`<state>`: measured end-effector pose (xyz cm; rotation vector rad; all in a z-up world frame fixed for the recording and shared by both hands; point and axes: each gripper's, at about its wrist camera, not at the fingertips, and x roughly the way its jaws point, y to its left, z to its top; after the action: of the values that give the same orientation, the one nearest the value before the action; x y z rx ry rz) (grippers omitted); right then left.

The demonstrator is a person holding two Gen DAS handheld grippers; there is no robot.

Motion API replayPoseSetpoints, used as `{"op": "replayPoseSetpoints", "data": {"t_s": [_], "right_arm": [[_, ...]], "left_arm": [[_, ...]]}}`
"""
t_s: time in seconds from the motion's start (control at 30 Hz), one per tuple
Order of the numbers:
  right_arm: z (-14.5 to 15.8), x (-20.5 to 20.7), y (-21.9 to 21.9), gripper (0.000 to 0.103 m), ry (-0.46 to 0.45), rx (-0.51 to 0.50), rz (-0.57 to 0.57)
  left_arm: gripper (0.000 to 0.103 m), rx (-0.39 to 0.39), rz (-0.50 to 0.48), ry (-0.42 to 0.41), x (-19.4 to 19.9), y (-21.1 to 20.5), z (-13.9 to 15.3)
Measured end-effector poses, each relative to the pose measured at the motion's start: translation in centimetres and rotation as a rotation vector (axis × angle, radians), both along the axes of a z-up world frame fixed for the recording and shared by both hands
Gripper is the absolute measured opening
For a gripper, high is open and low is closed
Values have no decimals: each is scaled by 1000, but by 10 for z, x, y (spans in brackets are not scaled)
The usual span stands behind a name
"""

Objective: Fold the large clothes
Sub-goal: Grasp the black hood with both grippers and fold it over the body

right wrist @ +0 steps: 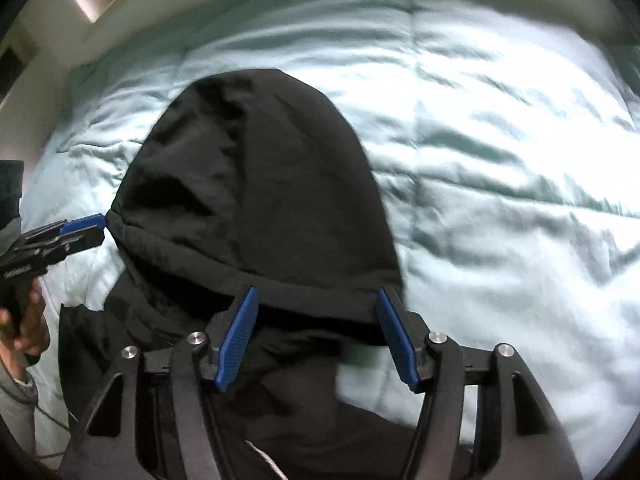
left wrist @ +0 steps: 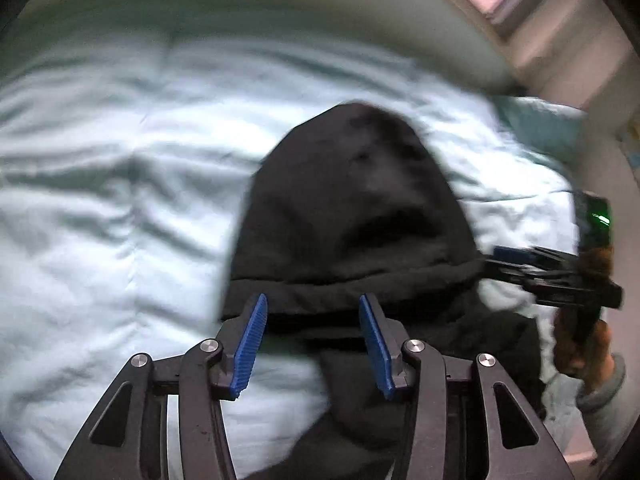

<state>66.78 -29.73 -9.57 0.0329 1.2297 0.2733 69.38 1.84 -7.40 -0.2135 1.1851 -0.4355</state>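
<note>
A black hooded garment [left wrist: 352,208] lies on a pale green quilt [left wrist: 100,200], hood spread flat and pointing away from me. My left gripper [left wrist: 312,304] is open, its blue pads on either side of the hood's banded edge. In the left wrist view my right gripper [left wrist: 496,258] reaches in from the right and touches the hood's right corner. The right wrist view shows the same garment [right wrist: 272,184] with my right gripper [right wrist: 314,296] open over the hood's edge. There my left gripper [right wrist: 102,226] touches the hood's left corner, jaws seen edge-on.
The quilt [right wrist: 500,160] covers a bed that fills both views. A pale wall and a window frame [left wrist: 532,4] stand beyond the bed's far right corner. A teal pillow [left wrist: 536,124] lies by that corner.
</note>
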Motion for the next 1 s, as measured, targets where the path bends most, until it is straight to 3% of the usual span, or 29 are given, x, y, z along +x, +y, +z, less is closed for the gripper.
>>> {"op": "replayPoseSetpoints", "data": {"t_s": [0.07,0.13,0.2,0.37,0.47,0.7,0.87,1.0], "right_arm": [[-27,4,-6,64,59,-53,-34],[-53,11,-15,64,140,-1,-62],[-49,14,-18,65,148,17,-51],[-5,16,-24,68,64,31,22],[9,30,-34,74,25,50,15],[-12,75,-44,75,83,159,-14],[-24,109,-30,75,109,222,13],[-39,123,-11,77,134,263,34]], "left_arm": [[49,-8,33,84,9,4,-30],[51,-9,30,120,12,5,-48],[51,-11,13,92,11,6,-34],[51,-65,-10,-24,3,24,13],[55,-125,22,-36,26,34,26],[58,-209,2,106,94,27,-5],[58,-286,-32,141,113,15,-12],[58,-250,-62,136,119,-1,-19]]}}
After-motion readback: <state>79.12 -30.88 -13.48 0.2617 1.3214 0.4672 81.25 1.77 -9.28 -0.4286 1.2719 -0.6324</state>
